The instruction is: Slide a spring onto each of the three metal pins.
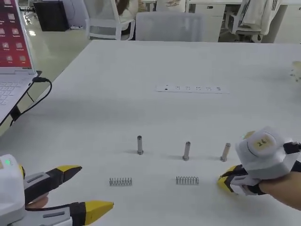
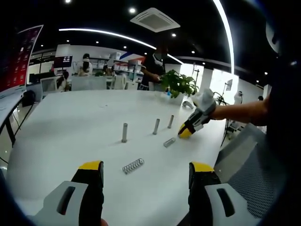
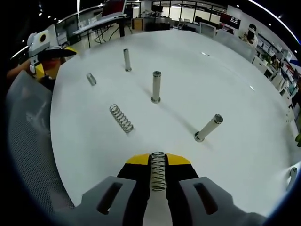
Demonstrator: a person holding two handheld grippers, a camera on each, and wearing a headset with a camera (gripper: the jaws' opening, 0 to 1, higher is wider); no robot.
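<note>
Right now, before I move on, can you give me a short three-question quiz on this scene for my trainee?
1. Multiple choice: what lies loose on the table? A one spring, B two springs, C three springs.
2. True or false: the left gripper is open, with nothing between its jaws.
3. Fill in: the right gripper is shut on a ____, and none of the three metal pins carries one yet.

Key: 1 B. 2 true. 3 spring, seen upright between the jaws in the right gripper view.
</note>
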